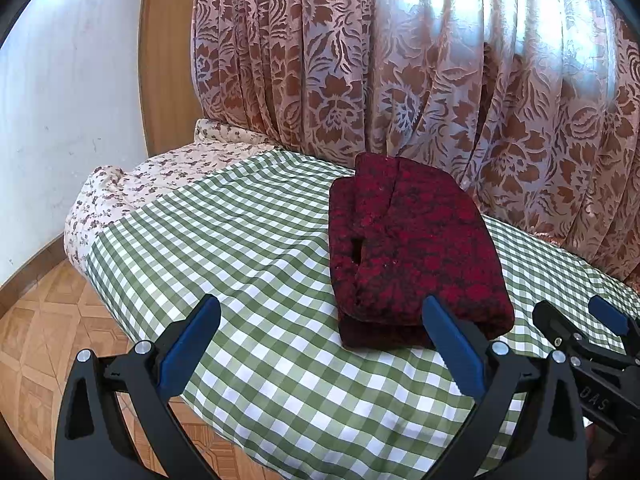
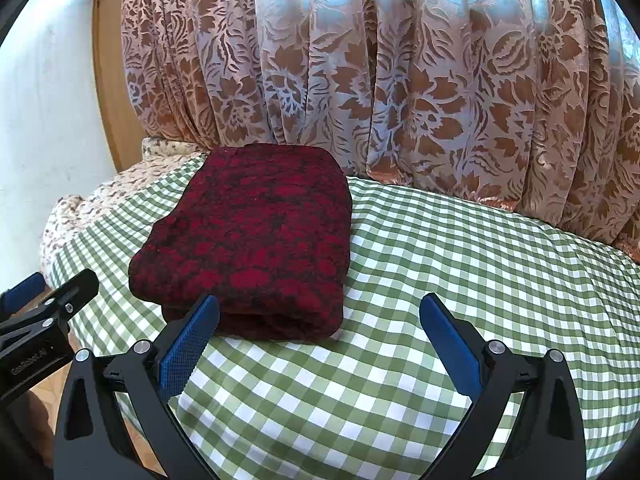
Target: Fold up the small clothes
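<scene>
Left wrist view: left claw [image 1: 322,322] released, empty, the folded red garment [image 1: 412,248] just ahead of its right finger. Right claw [image 2: 320,322] likewise released; bare checked cloth [image 2: 460,264] lies ahead, garment edge at its left finger.

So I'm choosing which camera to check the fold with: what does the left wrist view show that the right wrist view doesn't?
Only the left wrist view shows the garment's overlapped flaps with a small gap, the parquet floor and the right gripper. Only the right wrist view shows the garment's smooth top face and the left gripper. Both show the folded red garment lying on the green checked cloth, the floral curtain behind, and each camera's own gripper open and empty.
</scene>
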`<control>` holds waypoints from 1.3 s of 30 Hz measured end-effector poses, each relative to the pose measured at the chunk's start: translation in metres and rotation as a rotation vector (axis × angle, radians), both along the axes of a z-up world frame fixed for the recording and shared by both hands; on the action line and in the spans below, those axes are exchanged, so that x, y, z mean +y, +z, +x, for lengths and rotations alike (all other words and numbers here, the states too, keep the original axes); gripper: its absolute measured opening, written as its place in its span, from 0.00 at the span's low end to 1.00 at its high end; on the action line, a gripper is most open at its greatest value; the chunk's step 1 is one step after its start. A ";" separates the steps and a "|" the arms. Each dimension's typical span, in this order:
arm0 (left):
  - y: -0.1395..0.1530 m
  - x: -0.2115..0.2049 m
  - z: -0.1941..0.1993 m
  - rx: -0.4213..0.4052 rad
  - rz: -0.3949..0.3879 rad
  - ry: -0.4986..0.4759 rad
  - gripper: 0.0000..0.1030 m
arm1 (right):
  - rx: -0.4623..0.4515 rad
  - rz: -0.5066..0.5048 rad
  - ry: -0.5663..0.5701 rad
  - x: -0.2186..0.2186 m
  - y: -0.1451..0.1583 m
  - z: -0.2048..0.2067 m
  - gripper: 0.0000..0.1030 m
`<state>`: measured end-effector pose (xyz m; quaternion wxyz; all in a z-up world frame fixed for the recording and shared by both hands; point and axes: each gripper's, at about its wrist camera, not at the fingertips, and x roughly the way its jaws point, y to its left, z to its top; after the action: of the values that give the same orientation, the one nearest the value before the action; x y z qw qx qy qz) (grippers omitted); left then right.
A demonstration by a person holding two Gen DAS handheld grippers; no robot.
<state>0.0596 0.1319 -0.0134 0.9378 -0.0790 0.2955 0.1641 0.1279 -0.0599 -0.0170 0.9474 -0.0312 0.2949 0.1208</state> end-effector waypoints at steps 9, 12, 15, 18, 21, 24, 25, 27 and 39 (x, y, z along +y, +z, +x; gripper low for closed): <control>0.004 -0.001 -0.004 -0.012 0.001 0.007 0.98 | -0.008 0.006 0.006 0.004 0.003 -0.003 0.97; 0.005 -0.001 -0.005 -0.016 -0.001 0.010 0.98 | -0.009 0.005 0.004 0.005 0.002 -0.003 0.97; 0.005 0.000 -0.006 -0.017 -0.001 0.011 0.98 | -0.008 0.004 0.004 0.006 0.002 -0.003 0.97; 0.005 0.000 -0.005 -0.017 -0.002 0.008 0.98 | -0.007 0.004 0.003 0.007 0.003 -0.004 0.97; 0.005 0.000 -0.006 -0.017 -0.001 0.010 0.98 | -0.009 0.005 0.002 0.007 0.003 -0.004 0.97; 0.004 -0.001 -0.006 -0.017 0.001 0.009 0.98 | -0.004 0.003 0.003 0.007 0.003 -0.004 0.97; 0.005 -0.001 -0.006 -0.018 0.001 0.009 0.98 | -0.003 0.002 0.003 0.008 0.003 -0.004 0.97; 0.005 -0.001 -0.007 -0.022 0.002 0.005 0.98 | 0.002 0.003 0.002 0.008 0.002 -0.003 0.96; -0.001 0.005 0.001 -0.008 0.000 0.030 0.97 | 0.026 0.004 -0.001 0.012 -0.007 0.003 0.97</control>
<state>0.0610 0.1372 -0.0146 0.9364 -0.0843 0.2907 0.1778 0.1309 -0.0482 -0.0236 0.9436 -0.0274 0.3068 0.1211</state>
